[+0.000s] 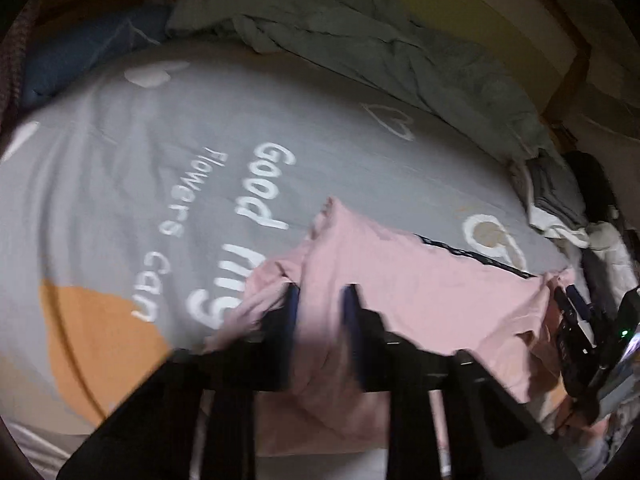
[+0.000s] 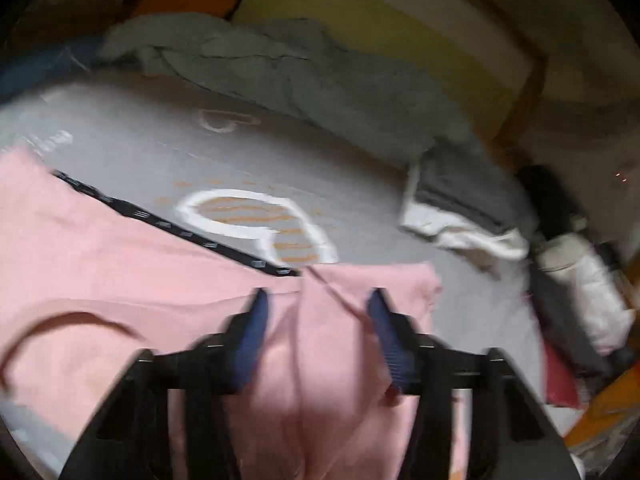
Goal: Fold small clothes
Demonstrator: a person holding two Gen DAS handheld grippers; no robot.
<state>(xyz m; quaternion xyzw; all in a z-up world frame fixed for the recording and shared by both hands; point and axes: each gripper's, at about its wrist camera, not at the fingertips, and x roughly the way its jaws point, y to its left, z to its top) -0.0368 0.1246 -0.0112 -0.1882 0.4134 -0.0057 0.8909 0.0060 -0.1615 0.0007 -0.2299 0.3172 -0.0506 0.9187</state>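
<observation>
A: Nearest the lens, the left gripper [image 1: 322, 294] has pink cloth bunched between its fingers; the blur makes that a likely pinch, not a certain one.

B: And the right gripper [image 2: 318, 304]?

A: Fingers parted, cloth lying between them unpressed. The pink garment [image 2: 120, 264] is spread on the grey bedsheet [image 1: 120, 152], black waistband [image 2: 168, 226] on its far edge.

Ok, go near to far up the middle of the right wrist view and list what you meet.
Right claw with pink cloth between its fingers → pink garment → its black trim band → grey printed bedsheet → crumpled grey-green blanket → yellow surface at the back.
</observation>
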